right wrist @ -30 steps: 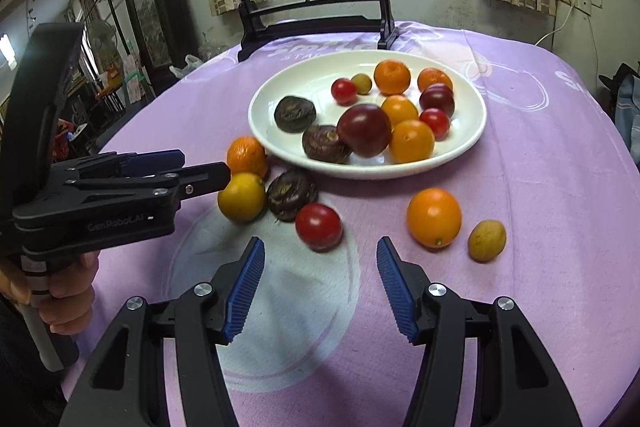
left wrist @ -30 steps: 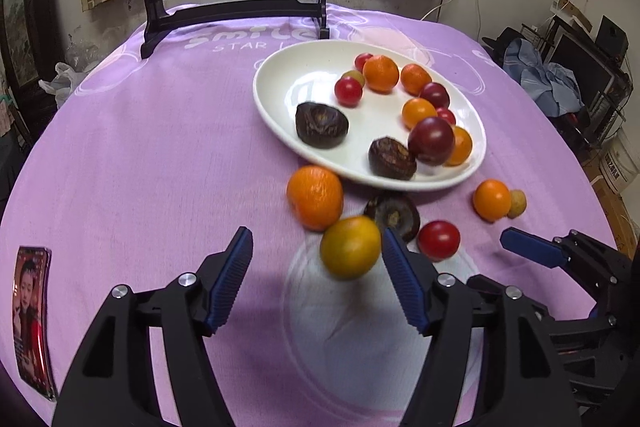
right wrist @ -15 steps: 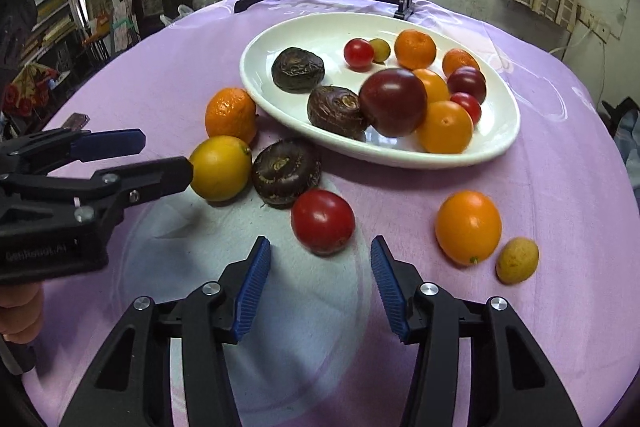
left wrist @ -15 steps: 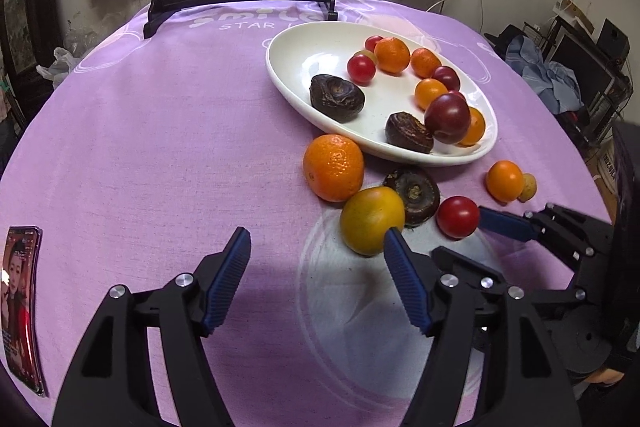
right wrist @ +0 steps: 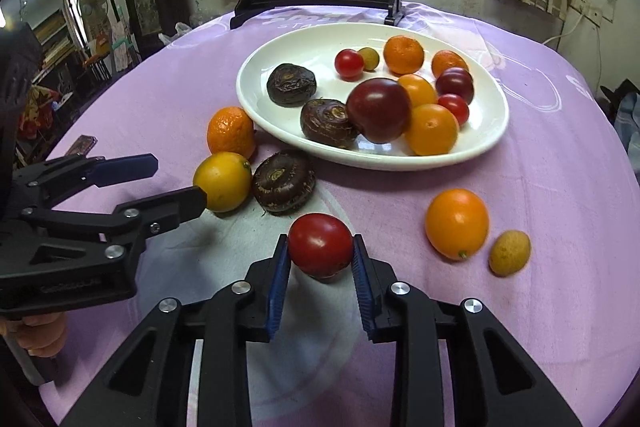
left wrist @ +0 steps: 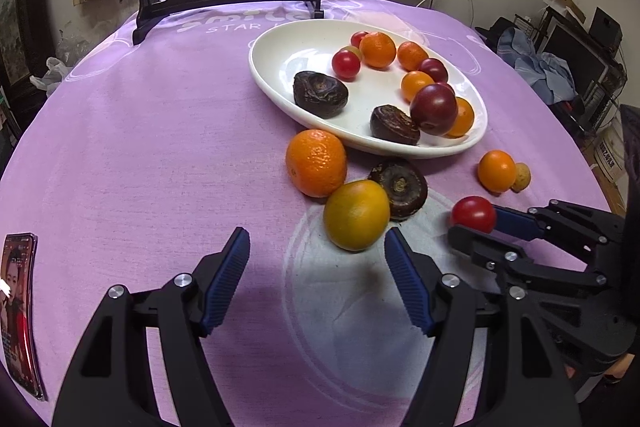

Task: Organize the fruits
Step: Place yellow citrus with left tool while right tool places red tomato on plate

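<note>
The bench (right wrist: 560,187), under its purple cloth, carries the white plate (right wrist: 490,139), which already holds a good share of the fruit: oranges, plums, small tomatoes and two dark wrinkled fruits. Several pieces lie outside it, all on the near side of the plate: a mandarin (right wrist: 231,131) by its rim, a yellow orange (right wrist: 223,181) and a dark fruit (right wrist: 284,181) just beyond that, and an orange (right wrist: 457,223) with a small tan fruit (right wrist: 509,252) off to the other side. The big change is at the right claw (right wrist: 320,261): a second ago its jaws stood wide with the red tomato (right wrist: 320,244) lying ahead of them, nearer the plate; now the blue pads press on both flanks of the tomato, so it is gripped, though it appears not yet lifted off the cloth. That likely means the next step is carrying it to the plate. The left claw (left wrist: 316,259) differs less: its jaws stand open, empty, and have crept slightly wider, and the yellow orange now sits nearer its right pad than before, so it looks lined up as that claw's next pick.
</note>
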Demonstrator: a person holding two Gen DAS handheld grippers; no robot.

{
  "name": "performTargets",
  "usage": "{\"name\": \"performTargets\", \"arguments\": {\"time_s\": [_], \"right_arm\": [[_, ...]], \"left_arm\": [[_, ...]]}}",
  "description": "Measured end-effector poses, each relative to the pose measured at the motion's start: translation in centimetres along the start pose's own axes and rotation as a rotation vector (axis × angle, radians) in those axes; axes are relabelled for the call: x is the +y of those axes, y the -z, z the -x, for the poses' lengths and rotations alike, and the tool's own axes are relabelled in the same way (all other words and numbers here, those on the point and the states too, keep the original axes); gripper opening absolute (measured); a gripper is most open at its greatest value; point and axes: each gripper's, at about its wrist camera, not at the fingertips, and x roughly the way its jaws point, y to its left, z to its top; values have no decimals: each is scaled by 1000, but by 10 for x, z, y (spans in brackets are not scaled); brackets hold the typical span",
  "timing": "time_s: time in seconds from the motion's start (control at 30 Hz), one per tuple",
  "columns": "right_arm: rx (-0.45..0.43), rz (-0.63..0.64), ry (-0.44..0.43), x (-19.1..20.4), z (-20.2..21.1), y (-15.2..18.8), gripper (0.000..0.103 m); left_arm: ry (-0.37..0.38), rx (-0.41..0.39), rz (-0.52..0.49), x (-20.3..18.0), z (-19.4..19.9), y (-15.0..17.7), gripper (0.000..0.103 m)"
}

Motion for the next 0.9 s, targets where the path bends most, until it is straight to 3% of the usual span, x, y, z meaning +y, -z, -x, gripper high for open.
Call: {"name": "performTargets", "arguments": {"time_s": [0.27,0.37,0.5,0.73,0.9], "right_arm": [[-43,-68,-29,-16,17,7,31],[-56,-78,-50,-20,22,9,31],[-73,-76,-67,-21,26,10,31],[-62,-59,-59,-21,24,11,31],[-75,-52,-53,-20,26,10,31]], "left_arm": [[34,30,-24,-10,-12,3,68],[10,38,-31,-11,-19,2,68],[-16,49,-36,-15,-28,-2,63],[-55,43,-85,-29,-33,-9,37],[-39,38,-99,-29,-27,-4,37]]}}
